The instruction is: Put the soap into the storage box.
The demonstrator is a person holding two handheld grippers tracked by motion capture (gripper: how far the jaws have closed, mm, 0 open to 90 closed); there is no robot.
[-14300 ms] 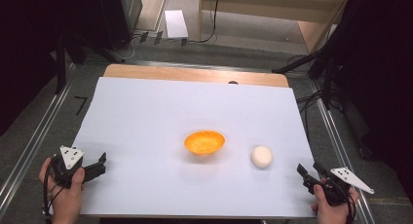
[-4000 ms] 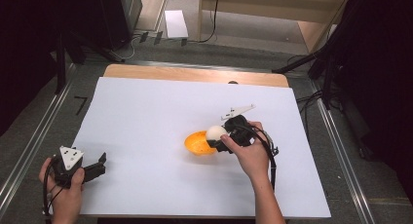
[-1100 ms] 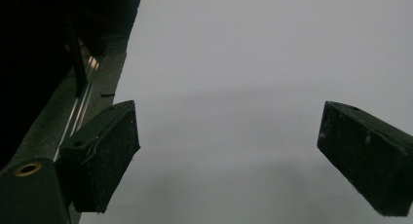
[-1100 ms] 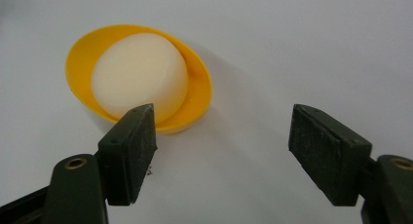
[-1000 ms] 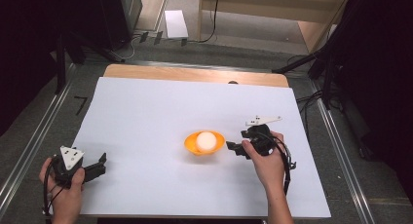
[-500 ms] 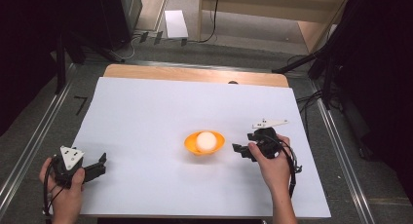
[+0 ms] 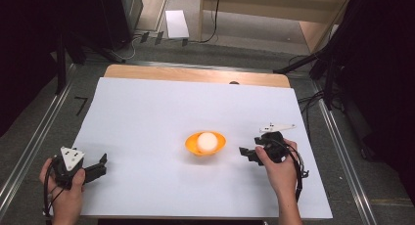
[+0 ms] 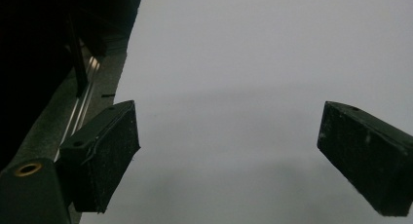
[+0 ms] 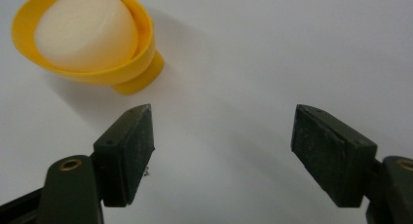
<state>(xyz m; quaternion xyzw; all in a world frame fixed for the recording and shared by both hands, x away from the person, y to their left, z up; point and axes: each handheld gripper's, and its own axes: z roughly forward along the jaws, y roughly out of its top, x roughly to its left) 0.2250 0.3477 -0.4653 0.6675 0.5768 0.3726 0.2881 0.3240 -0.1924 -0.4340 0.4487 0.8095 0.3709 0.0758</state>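
An orange bowl (image 7: 219, 147) sits in the middle of the white table (image 7: 147, 112), and a white egg-shaped object (image 7: 207, 141) rests inside it. My right gripper (image 7: 243, 153) is just right of the bowl, low over the table, open with nothing between its jaws. In the right gripper view the bowl (image 9: 139, 63) and the white object (image 9: 85, 29) lie at upper left, beyond the gripper (image 9: 221, 146). My left gripper (image 7: 101, 165) rests at the near left corner, open and empty. The left gripper view looks between the spread jaws of that gripper (image 8: 229, 160) at bare white table.
A wooden strip (image 7: 195, 76) runs along the table's far edge. Metal rails (image 7: 342, 151) flank both sides. Cables and dark stands (image 7: 313, 63) are on the floor behind. A white sheet (image 7: 176, 23) lies on the floor at the back.
The white object was carried from the table's right side into the bowl. Over the last second my right gripper, open, has drawn back to the right, away from the bowl. The left gripper stayed still.
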